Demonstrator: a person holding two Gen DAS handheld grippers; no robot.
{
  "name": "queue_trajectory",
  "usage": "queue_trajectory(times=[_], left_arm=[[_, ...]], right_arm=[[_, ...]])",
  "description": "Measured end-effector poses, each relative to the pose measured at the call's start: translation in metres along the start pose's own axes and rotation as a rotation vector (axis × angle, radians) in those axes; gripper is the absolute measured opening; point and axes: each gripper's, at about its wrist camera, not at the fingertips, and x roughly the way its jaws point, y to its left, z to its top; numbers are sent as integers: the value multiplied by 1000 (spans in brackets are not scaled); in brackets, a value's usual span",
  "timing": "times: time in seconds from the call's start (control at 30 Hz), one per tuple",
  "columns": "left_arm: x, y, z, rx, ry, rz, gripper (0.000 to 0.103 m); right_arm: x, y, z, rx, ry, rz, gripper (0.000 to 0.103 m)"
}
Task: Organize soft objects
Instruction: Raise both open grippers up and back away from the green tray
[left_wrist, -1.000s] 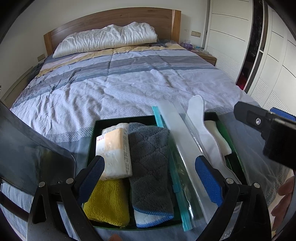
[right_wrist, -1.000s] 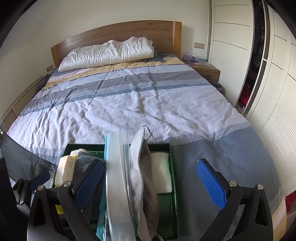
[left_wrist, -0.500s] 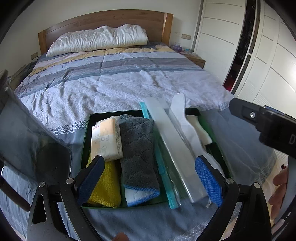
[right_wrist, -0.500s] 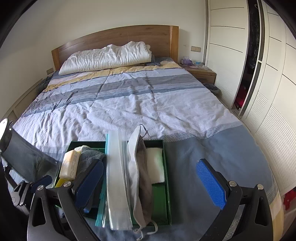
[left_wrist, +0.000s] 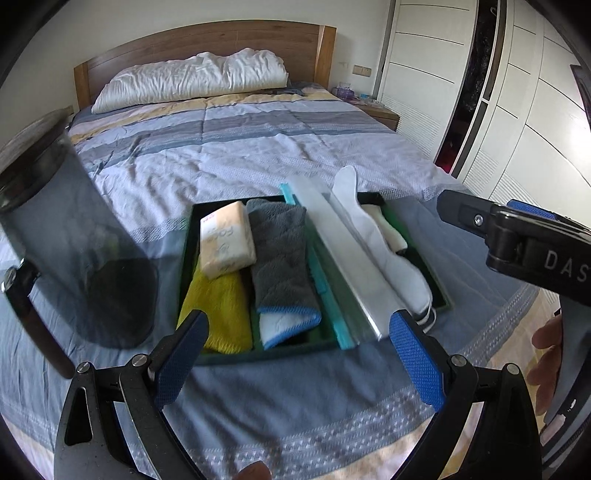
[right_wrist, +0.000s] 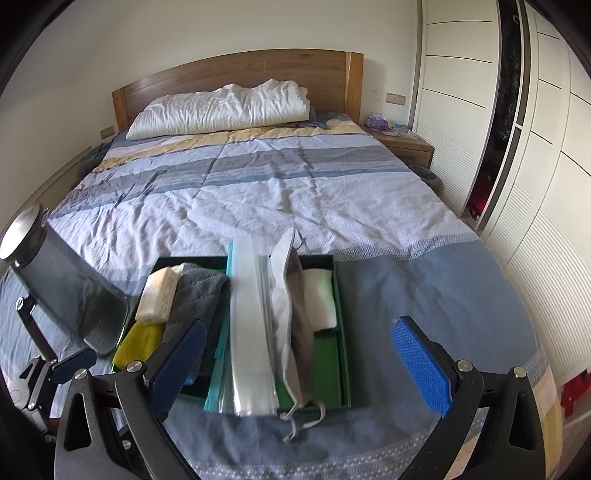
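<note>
A: What has changed?

B: Both views have pulled back from the dark green rectangular tray (left_wrist: 439, 291) on the bed; it sits smaller now. Looks like sorting is finished.

A: The hand-held grippers?

B: Left hand-held gripper (left_wrist: 297, 360) and right hand-held gripper (right_wrist: 299, 363) are spread wide, empty, just short of the tray's near edge. The folded grey quilted cloth (left_wrist: 280, 254) lies inside the tray, beside the yellow towel (left_wrist: 218, 310).
</note>
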Motion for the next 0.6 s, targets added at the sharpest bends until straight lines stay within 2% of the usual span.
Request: queue_trajectory(times=[0.6], left_arm=[[-48, 48, -31, -34, -41, 16, 96]], right_arm=[[-24, 33, -34, -33, 1, -15, 103]])
